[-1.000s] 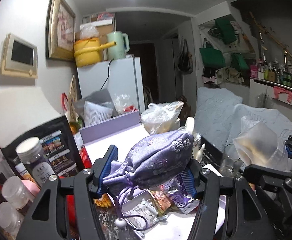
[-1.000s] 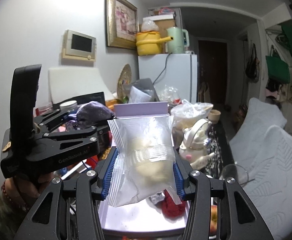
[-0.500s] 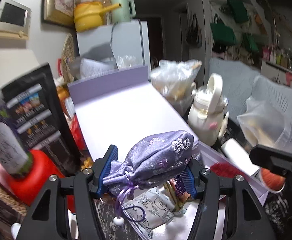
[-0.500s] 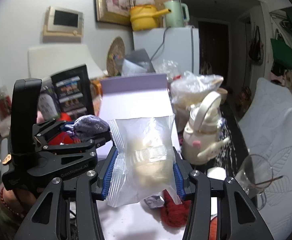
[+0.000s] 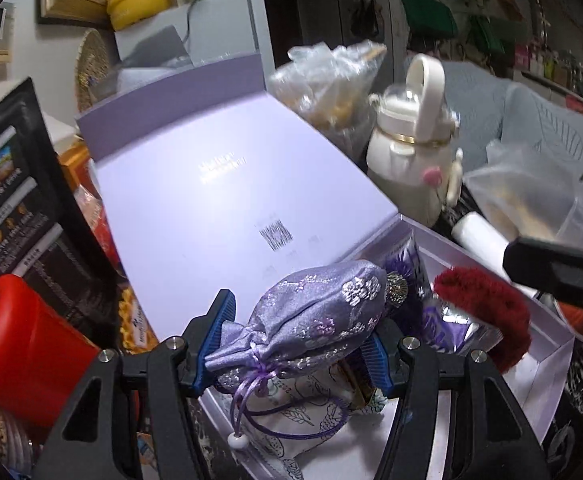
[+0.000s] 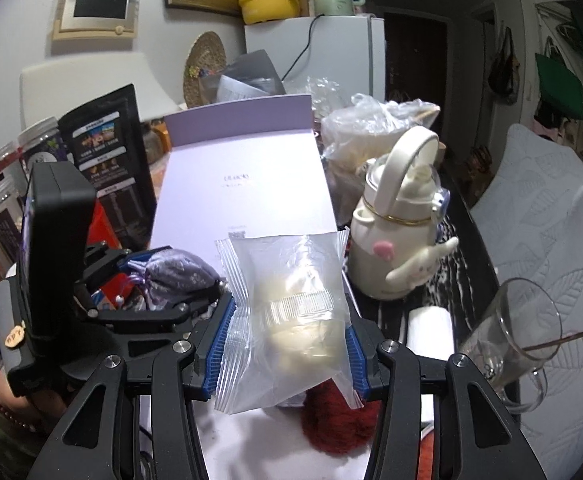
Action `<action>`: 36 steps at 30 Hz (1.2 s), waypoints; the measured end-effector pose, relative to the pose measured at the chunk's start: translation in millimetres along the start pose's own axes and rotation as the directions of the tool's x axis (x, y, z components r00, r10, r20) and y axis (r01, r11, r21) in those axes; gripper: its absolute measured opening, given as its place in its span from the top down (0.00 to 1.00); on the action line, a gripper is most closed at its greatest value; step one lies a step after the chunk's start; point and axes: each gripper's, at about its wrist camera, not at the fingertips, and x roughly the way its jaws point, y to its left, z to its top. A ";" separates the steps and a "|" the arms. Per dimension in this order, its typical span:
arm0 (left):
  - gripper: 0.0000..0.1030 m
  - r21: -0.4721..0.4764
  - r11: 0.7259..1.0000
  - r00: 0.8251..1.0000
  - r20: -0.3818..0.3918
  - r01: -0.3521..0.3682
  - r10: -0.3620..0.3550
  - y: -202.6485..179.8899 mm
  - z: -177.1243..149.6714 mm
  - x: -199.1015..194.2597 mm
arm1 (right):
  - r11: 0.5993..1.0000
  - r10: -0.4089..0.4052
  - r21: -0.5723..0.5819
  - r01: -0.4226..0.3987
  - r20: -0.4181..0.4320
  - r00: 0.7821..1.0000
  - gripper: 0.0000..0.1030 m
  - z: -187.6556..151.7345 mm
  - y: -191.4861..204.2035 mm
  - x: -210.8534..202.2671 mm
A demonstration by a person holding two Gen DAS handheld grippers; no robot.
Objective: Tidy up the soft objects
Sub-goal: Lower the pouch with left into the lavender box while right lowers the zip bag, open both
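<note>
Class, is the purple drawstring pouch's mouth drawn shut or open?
Shut: the purple drawstring pouch has its neck cinched by a knotted cord, in the left claw.

The right gripper (image 6: 289,344) is clamping a clear plastic bag (image 6: 287,320); to its left, the left gripper (image 6: 163,280) is gripping a purple pouch (image 6: 177,274).

My purple pouch (image 5: 315,316) covers much of the box's (image 5: 547,364) contents. My clear packet (image 6: 291,312) hides most of the red fluffy thing (image 6: 331,420). The lid's print (image 5: 223,166) blurs, unreadable.
</note>
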 end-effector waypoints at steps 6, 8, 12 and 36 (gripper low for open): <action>0.42 -0.017 1.000 0.997 -0.078 0.022 -0.023 2.0 -6.6 15.3 | 1.000 0.004 0.022 -0.004 -0.013 1.000 0.53 -1.3 -7.4 5.0; 0.42 -0.020 1.000 0.996 -0.091 0.024 -0.026 1.1 -7.9 18.4 | 1.000 0.003 0.027 -0.002 -0.018 1.000 0.53 -1.5 -9.3 6.0; 0.42 -0.008 1.000 0.994 -0.106 0.013 -0.013 -1.7 -8.9 21.6 | 1.000 0.001 0.028 0.000 -0.037 0.999 0.53 -3.2 -10.6 10.6; 0.40 0.025 0.999 0.993 -0.118 -0.028 0.030 -11.6 -11.6 28.1 | 0.999 -0.046 0.020 0.049 -0.137 0.990 0.53 -24.1 -18.3 62.7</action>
